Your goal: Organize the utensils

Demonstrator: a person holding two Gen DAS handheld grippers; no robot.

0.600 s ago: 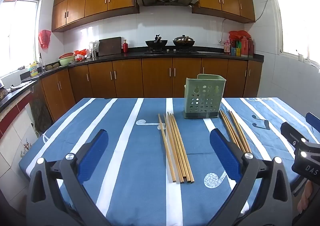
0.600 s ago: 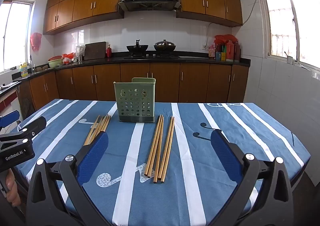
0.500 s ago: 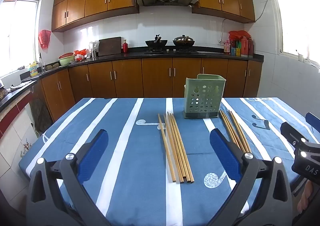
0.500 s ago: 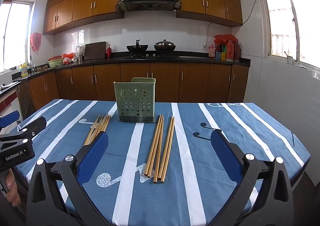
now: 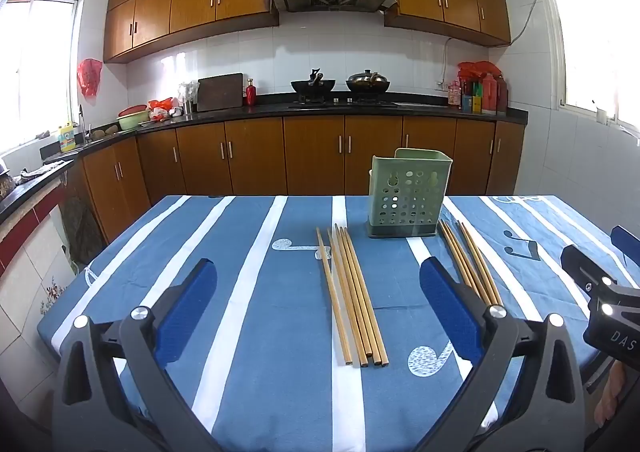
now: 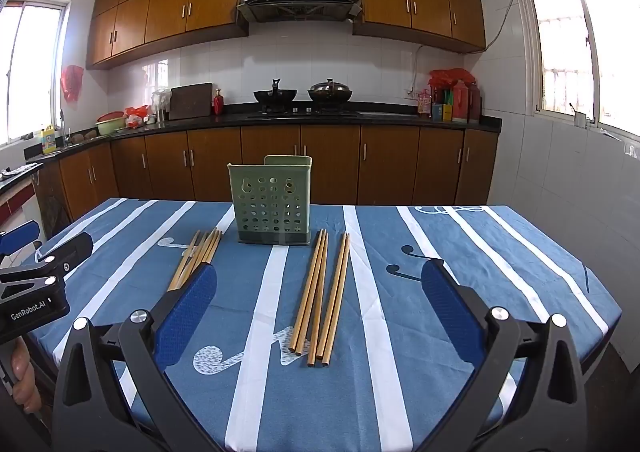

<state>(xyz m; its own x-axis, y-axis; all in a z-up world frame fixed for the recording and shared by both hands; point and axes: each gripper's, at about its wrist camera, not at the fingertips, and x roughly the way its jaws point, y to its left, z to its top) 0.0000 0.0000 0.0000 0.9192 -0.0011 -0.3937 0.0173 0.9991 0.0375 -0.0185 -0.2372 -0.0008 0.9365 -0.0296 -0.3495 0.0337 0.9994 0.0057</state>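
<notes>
In a kitchen with brown cabinets point(image 5: 256, 160), a blue striped tablecloth point(image 5: 260, 316) bears a green holder point(image 5: 408, 194) between two chopstick bundles point(image 5: 352, 296) point(image 6: 320, 292); both the left gripper point(image 5: 316, 292) and the right gripper point(image 6: 318, 294) gape empty.

Wooden chopsticks point(image 5: 352, 296), perforated plastic holder point(image 5: 408, 198), cloth tablecloth point(image 5: 256, 332)

Both wrist cameras sat low at the near edge of the desk point(image 5: 256, 332), tilted slightly down and facing the kitchen cabinets. The left view looked from the left, the right view from the right. Both shared the green holder point(image 5: 408, 198) point(image 6: 274, 204), both chopstick bundles and the stove wall.
</notes>
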